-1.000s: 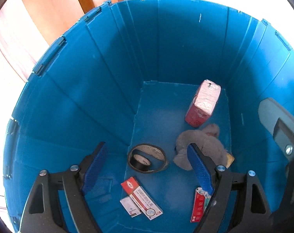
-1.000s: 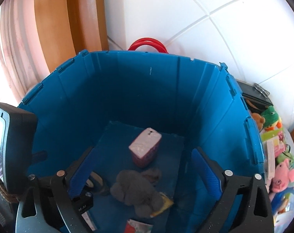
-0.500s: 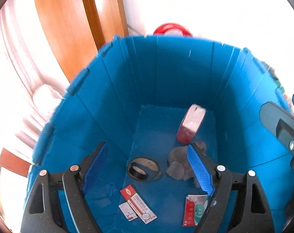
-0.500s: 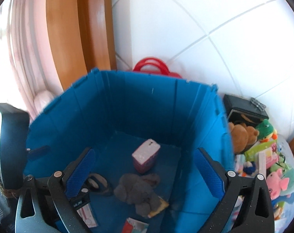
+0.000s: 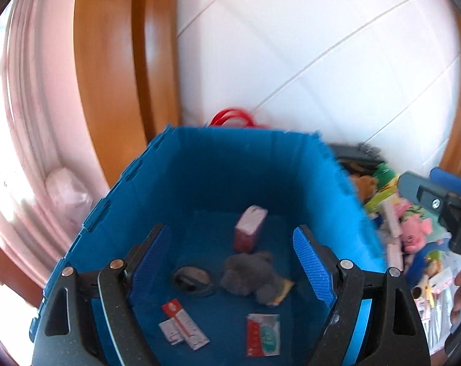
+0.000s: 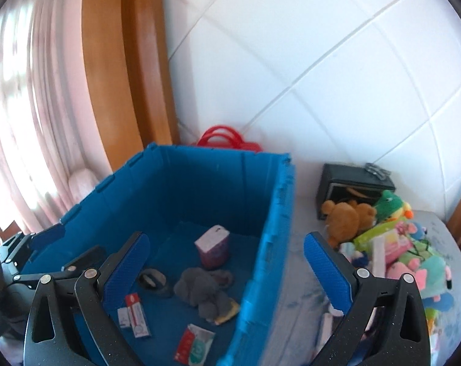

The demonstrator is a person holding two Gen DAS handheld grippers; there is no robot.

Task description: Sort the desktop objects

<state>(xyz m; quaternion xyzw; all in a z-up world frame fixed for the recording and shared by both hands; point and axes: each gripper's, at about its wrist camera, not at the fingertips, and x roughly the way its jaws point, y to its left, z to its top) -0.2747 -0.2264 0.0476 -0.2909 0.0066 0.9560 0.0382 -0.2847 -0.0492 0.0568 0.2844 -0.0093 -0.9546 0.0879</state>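
The blue crate point(image 6: 181, 201) fills the left of the scene and already holds part of the sorting. On its floor are a grey plush toy point(image 6: 204, 286) near the middle, a pink-and-red carton point(image 6: 212, 250) standing upright behind it, a roll of dark tape point(image 6: 152, 279) to the left, and a red-and-white box point(image 6: 136, 314) and a flat wipes packet point(image 6: 195, 346) at the near edge.

By my reading the job is partly done. A good deal is left: on the counter point(image 6: 294, 292) right of the crate lies a heap of soft toys and packets point(image 6: 407, 256), with a brown teddy point(image 6: 346, 218) and a green plush point(image 6: 389, 202) at its far side, in front of a black box point(image 6: 352, 183) lying open towards us.

The left gripper point(image 5: 232, 263) hangs above the crate with its fingers apart and nothing between them. The right gripper point(image 6: 227, 270) straddles the crate's right wall, fingers likewise apart and empty.

The counter is pale and bare just beside the crate. Behind it is a white tiled wall, with a wooden frame and pink curtains to the left. Red handles point(image 6: 221, 137) show behind the crate's far wall.
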